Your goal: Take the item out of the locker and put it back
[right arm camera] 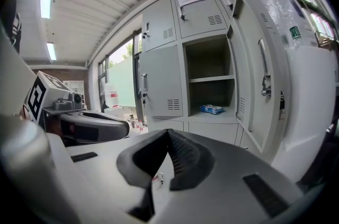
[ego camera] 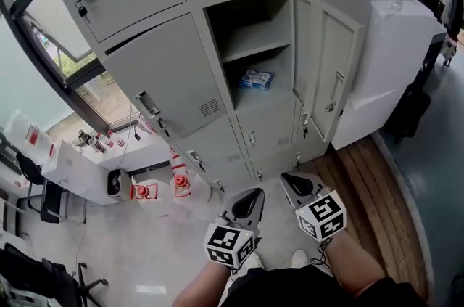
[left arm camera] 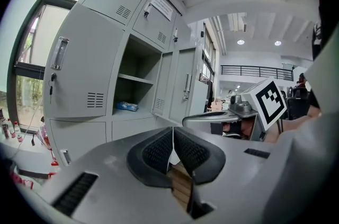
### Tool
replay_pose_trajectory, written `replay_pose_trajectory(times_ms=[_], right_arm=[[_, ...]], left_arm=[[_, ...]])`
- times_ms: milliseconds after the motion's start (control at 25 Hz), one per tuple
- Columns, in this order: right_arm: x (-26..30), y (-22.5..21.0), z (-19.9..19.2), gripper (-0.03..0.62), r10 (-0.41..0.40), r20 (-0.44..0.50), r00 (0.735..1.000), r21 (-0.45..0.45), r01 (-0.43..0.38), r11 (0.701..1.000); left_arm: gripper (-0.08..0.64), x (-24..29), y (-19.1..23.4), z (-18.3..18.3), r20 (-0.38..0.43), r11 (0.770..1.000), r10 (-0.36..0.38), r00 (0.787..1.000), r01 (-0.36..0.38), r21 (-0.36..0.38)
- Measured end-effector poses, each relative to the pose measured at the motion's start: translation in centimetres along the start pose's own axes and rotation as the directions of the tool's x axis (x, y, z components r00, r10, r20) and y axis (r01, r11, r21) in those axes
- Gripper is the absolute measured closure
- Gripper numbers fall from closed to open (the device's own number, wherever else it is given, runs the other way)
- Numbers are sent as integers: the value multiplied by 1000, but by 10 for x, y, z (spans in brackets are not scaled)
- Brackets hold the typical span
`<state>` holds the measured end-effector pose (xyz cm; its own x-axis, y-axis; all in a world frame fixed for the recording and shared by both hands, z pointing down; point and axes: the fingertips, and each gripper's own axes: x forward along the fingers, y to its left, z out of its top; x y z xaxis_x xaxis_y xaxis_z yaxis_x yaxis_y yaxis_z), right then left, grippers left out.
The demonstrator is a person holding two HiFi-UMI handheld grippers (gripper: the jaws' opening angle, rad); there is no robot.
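**Approach stage: item still in locker, both grippers empty**

Head view: The locker (ego camera: 148,55) has one compartment open, with its door (ego camera: 330,70) swung out to the right. The blue packet (ego camera: 256,79) lies on the compartment floor beneath the inner shelf. The left gripper (ego camera: 245,202) and right gripper (ego camera: 299,186) sit low and side by side, well apart from the opening.

Left gripper view: The pads are pressed together with nothing between them. The packet is ahead.

Right gripper view: The jaws are likewise closed on nothing, and the opening lies ahead.

Assessment: The step in hand is the reach toward the locker. Next, one gripper must spread its jaws, enter clear of the door and shelf, and close across the thin packet.
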<state>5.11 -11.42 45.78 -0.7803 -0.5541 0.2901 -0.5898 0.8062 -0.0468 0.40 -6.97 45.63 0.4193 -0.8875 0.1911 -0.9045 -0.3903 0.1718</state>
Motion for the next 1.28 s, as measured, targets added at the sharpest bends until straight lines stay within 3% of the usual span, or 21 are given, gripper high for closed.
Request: replay_pose_trajectory(times_ms=[640, 1280], right_arm=[[-32, -7, -8, 540, 94, 3, 996, -48, -94, 994], [-45, -4, -3, 540, 114, 25, 993, -56, -112, 992]], left_arm=[[538, 5, -38, -7, 29, 996, 86, 996, -85, -22], [538, 0, -51, 5, 41, 995, 98, 994, -98, 18]])
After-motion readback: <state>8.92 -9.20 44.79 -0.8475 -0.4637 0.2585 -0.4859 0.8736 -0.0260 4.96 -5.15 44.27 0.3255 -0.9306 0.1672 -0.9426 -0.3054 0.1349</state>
